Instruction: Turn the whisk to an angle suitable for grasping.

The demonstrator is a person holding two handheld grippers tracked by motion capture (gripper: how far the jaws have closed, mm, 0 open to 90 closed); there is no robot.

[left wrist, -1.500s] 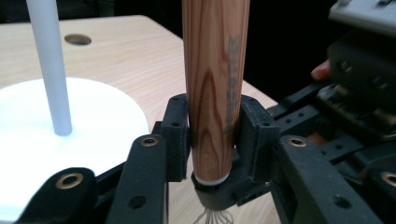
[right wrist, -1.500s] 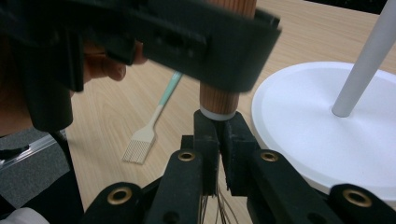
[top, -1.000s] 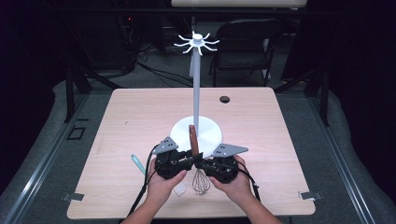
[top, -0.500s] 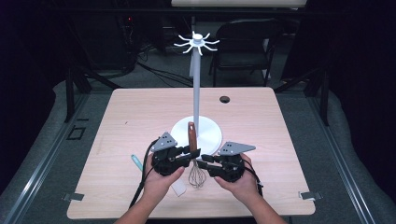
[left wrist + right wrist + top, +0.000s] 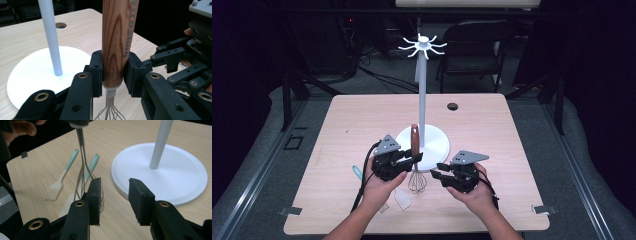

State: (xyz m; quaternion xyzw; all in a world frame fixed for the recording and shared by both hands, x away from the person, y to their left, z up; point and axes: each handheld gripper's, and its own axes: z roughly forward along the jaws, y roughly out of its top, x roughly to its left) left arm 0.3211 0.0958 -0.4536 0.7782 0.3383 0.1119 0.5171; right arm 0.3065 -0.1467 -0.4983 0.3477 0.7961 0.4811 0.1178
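A whisk with a wooden handle (image 5: 414,137) stands upright, wire loops (image 5: 417,182) down near the table. My left gripper (image 5: 414,159) is shut on the lower end of the handle (image 5: 117,37), pads pressing on both sides (image 5: 113,72). My right gripper (image 5: 438,171) sits just right of the wires, apart from them. Its jaws have just been opening and hold nothing (image 5: 113,192); the whisk wires (image 5: 83,170) hang beyond its left jaw. Right behind the whisk stands the white stand (image 5: 422,100), with hooks (image 5: 423,46) on top.
The stand's round base (image 5: 437,145) (image 5: 175,175) lies close behind both grippers. A teal-handled brush (image 5: 58,182) and a teal-handled spatula (image 5: 86,173) lie on the table left of the whisk. A cable hole (image 5: 453,106) is at the table's far side.
My right gripper has opened, let go of the whisk's wire end and drawn back to the right. The left gripper keeps its grip on the handle, nearly still.
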